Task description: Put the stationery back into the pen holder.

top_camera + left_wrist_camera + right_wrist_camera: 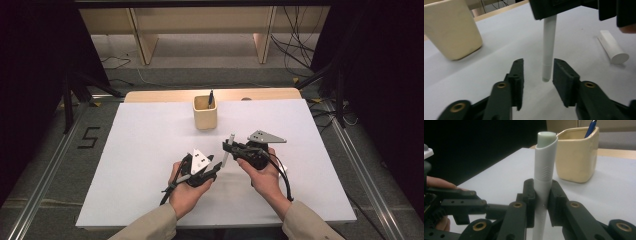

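Note:
A white pen (545, 165) stands upright with my right gripper (542, 192) shut on its barrel, its slanted upper end above the jaws. In the high view the right gripper (227, 146) holds the pen (226, 155) over the middle of the white sheet. The pen's lower end (548, 50) hangs between the jaws of my left gripper (537, 72), which is open: there is a clear gap on the left jaw's side, and the right jaw is close beside it. The left gripper (218, 167) points right toward the pen.
A cream square cup (205, 116) with a blue pen (211, 98) in it stands at the back middle of the white sheet (150, 150). A short white cap (614, 47) lies on the sheet beyond the pen. The wooden table edge (165, 95) runs behind the cup.

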{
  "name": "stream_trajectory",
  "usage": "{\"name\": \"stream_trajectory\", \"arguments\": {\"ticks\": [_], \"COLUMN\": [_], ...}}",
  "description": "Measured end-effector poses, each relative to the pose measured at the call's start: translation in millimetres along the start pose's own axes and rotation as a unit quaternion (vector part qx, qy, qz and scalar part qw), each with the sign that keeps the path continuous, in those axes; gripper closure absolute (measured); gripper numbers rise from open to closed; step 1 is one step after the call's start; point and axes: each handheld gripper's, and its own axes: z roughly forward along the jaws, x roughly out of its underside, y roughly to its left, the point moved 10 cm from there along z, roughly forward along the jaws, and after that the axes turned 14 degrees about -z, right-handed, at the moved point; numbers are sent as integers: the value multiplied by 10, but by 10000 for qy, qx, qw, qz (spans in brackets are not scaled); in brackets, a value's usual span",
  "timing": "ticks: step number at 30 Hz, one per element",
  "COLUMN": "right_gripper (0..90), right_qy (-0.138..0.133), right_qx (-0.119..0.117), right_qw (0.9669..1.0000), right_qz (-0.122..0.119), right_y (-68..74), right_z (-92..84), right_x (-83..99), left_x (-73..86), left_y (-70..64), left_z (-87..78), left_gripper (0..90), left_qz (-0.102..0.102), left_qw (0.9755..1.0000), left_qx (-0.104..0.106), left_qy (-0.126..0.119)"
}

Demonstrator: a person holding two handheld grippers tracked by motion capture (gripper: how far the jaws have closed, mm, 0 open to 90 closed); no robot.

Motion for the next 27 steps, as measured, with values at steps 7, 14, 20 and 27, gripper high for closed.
{"name": "stream_trajectory", "arguments": {"ticks": [7, 14, 20, 27], "right_gripper": [785, 785, 785, 785], "right_qy": [-19, -80, -154, -281], "right_qx": [167, 313, 390, 486], "right_qw": [9997, 9990, 9984, 9974], "right_qz": [-173, -300, -379, -459], "right_y": [-58, -121, -155, -213], "right_z": [-6, 11, 63, 143], "right_x": [-35, -87, -178, -345], "left_x": [103, 205, 270, 303], "left_y": [265, 564, 741, 805], "left_z": [-172, -379, -468, -489], "left_gripper": [307, 194, 186, 181], "left_qz": [64, 57, -37, -69], "left_qw": [9996, 9996, 9993, 9990], "left_qx": [-35, -108, -208, -253], "left_qy": [255, 273, 318, 362]}}
